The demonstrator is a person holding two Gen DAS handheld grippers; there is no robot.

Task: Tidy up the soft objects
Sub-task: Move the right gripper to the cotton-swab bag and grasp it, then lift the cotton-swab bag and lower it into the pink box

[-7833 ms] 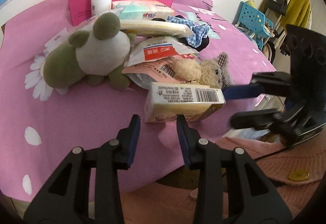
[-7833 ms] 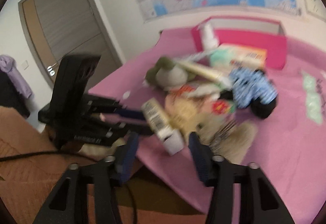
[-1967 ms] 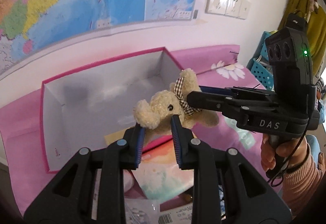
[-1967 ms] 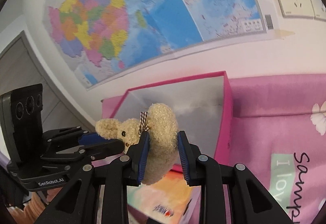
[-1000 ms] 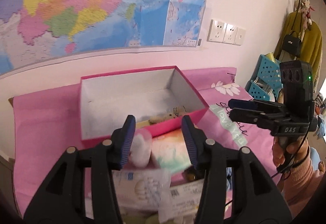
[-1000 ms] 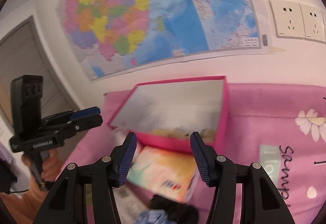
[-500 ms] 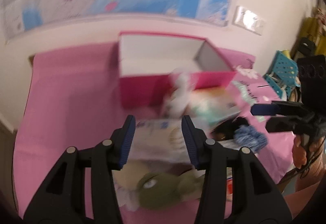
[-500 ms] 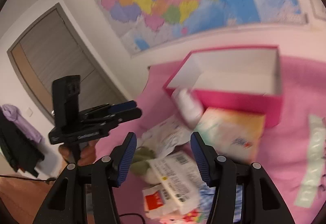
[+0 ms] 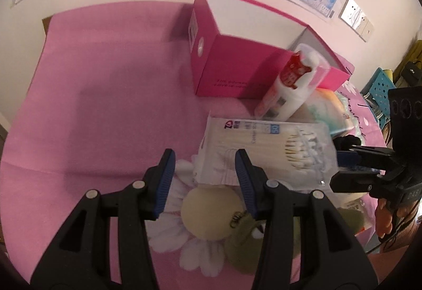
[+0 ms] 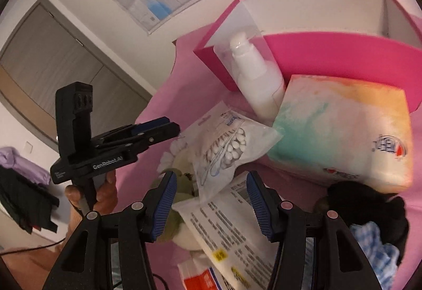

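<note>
the little beige bear that both grippers were carrying two seconds ago is gone from their jaws; a second ago it lay down inside the pink box (image 9: 237, 65), and from here its floor is hidden, so i can't see it now. both hands have dropped back from the box toward the heap. the left gripper (image 9: 204, 179) hangs released, nothing between its blue pads, and right under it, slightly toward the holder, sits the green and cream plush frog (image 9: 211, 210), half tucked beneath the bag of cotton swabs (image 9: 266, 150) just ahead. the right gripper (image 10: 208, 200) is also slack and empty, over a printed white packet (image 10: 232, 226), frog fur showing by its left jaw. ahead of it stand the lotion bottle (image 10: 253, 73) and the tissue pack (image 10: 343, 126), and off to its right is the blue checked cloth (image 10: 374, 250). one soft thing looks stowed; i'd guess the frog is next
</note>
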